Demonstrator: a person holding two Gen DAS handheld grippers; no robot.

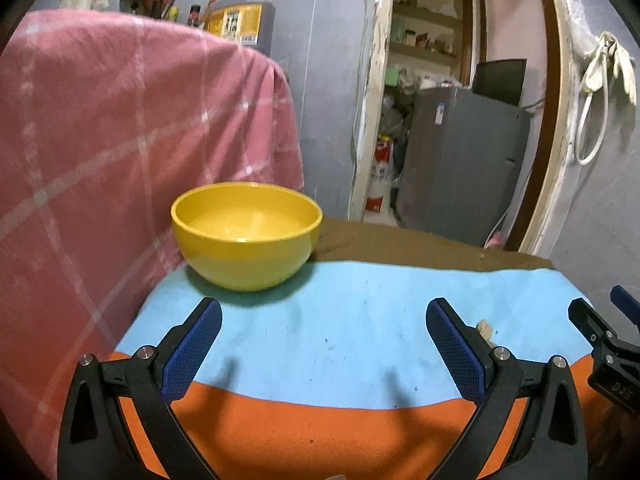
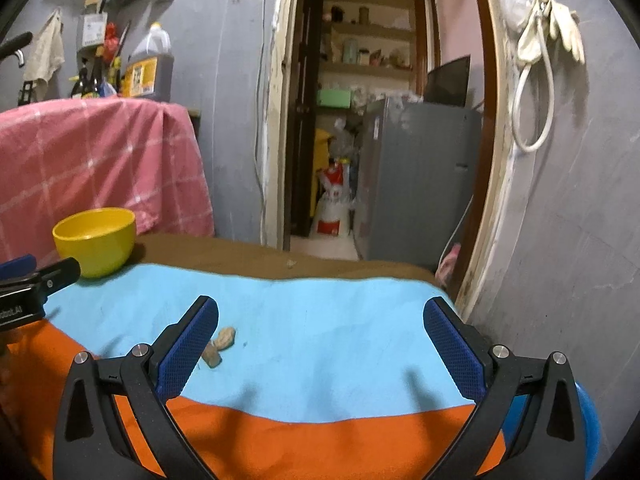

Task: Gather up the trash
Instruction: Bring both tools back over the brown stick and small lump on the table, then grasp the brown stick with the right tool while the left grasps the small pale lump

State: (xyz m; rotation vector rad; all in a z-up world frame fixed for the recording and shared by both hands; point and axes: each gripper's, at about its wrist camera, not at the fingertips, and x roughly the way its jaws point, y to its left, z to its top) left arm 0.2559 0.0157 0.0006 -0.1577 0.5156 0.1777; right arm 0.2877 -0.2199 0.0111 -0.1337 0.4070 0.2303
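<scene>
the left gripper [image 1: 324, 332] is being held with its jaws spread wide and nothing between them, low over the blue part of a blue-and-orange cloth [image 1: 340, 320] on the table. a yellow bowl [image 1: 247, 236] is sitting at the far left of that cloth, just beyond the left finger, beside a pink checked cloth [image 1: 120, 140] draped at the left. in this view only a small pale sliver of the trash is showing, peeking out behind the right finger near the right edge; the rest is being hidden.

the right gripper [image 2: 320, 332] is likewise being held wide open and empty over the cloth [image 2: 320, 340]. here the trash is being shown plainly: two tan scraps [image 2: 219, 345] are lying on the blue area, touching each other, just beside the inner face of the left finger, partly covered by it. the bowl [image 2: 96, 240] is appearing smaller, far to the left, well apart from the scraps. the tip of the left gripper is being seen at the left edge.
</scene>
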